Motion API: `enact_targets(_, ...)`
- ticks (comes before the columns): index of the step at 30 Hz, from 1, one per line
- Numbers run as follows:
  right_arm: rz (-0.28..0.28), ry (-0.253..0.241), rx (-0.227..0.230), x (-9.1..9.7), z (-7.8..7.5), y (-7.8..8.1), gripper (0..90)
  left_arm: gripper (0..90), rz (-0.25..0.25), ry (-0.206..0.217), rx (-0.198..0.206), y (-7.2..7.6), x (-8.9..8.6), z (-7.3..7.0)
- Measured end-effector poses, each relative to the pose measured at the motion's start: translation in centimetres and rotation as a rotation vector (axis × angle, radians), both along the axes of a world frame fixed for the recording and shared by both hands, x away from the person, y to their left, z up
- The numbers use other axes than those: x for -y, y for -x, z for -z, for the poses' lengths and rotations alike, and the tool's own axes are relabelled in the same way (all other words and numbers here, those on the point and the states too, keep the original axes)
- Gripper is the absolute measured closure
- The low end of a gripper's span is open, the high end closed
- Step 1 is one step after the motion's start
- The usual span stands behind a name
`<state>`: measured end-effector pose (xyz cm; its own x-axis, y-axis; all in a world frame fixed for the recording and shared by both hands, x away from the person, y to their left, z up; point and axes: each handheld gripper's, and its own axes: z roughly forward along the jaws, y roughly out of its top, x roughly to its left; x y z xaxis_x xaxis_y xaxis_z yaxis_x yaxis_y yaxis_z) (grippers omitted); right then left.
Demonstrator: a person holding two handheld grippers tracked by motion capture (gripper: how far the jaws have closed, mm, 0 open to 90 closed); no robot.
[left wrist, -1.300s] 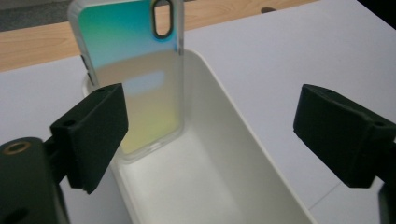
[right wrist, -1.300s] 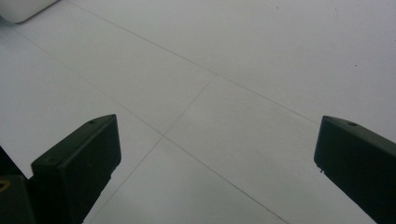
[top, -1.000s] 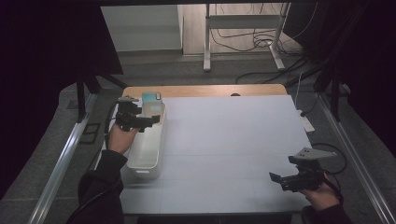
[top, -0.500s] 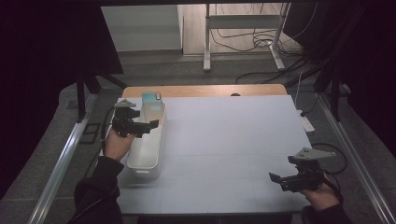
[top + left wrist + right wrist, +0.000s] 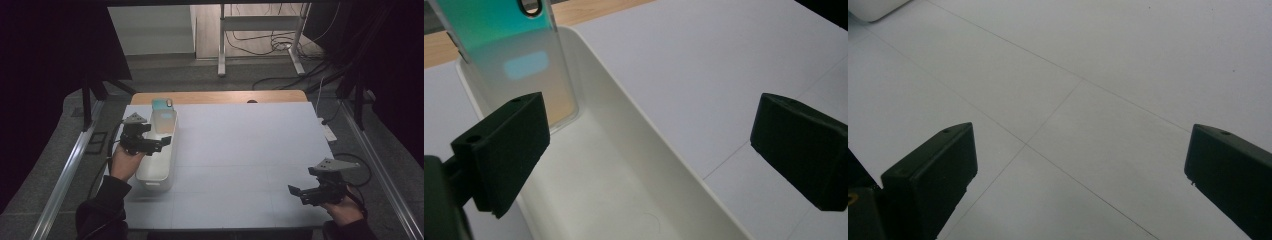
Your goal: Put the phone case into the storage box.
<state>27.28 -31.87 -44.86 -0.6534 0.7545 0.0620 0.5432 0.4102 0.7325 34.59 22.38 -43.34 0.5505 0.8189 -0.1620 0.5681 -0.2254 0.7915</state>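
Right tool point(image 5: 311, 192): near right corner of the bench point(image 5: 250, 150), held low over the white surface by a hand; jaws spread wide, nothing between them. In the right gripper view, bare white sheet with thin seam lines lies under the jaws, and a corner of the bin shows at the top left edge.

Left tool point(image 5: 150, 144): at the left side of the bench, held by a hand over the bin point(image 5: 159, 172); jaws released and well apart, gripping nothing. In the left gripper view one jaw stands above the bin's interior, the other above the bench just outside the right wall.

Bin: white, long and narrow, lengthwise along the left side of the bench, its near part bare inside.

Phone point(image 5: 509, 55): at the far end of the bin, standing tilted against the end wall, lower edge on the bin floor; back shades from teal at top to pale below, camera ring near the top. Apart from both jaws.

Beyond: wooden bench edge, grey floor, cables, a metal stand.
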Motion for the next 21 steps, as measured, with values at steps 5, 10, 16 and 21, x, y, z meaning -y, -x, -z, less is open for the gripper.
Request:
enact_targets(5, 0.002, -0.001, -0.003, 0.0, 0.0, 0.0, 0.0, 3.6, 0.012, -0.002, 0.008, 0.6, 0.5, -0.1)
enact_targets(10, 0.002, -0.002, -0.008, 0.0, 0.0, -0.1, 0.0, 3.7, 0.029, -0.005, 0.017, 1.4, 0.9, -0.2)
enact_targets(16, 0.001, -0.001, -0.011, 0.0, 0.0, -0.1, 0.0, 3.8, 0.034, -0.008, 0.023, 2.3, 1.1, -0.3)
enact_targets(21, -0.001, 0.003, -0.022, 0.0, 0.1, -0.2, 0.0, 4.4, 0.044, -0.001, 0.035, 3.1, 1.4, -0.3)
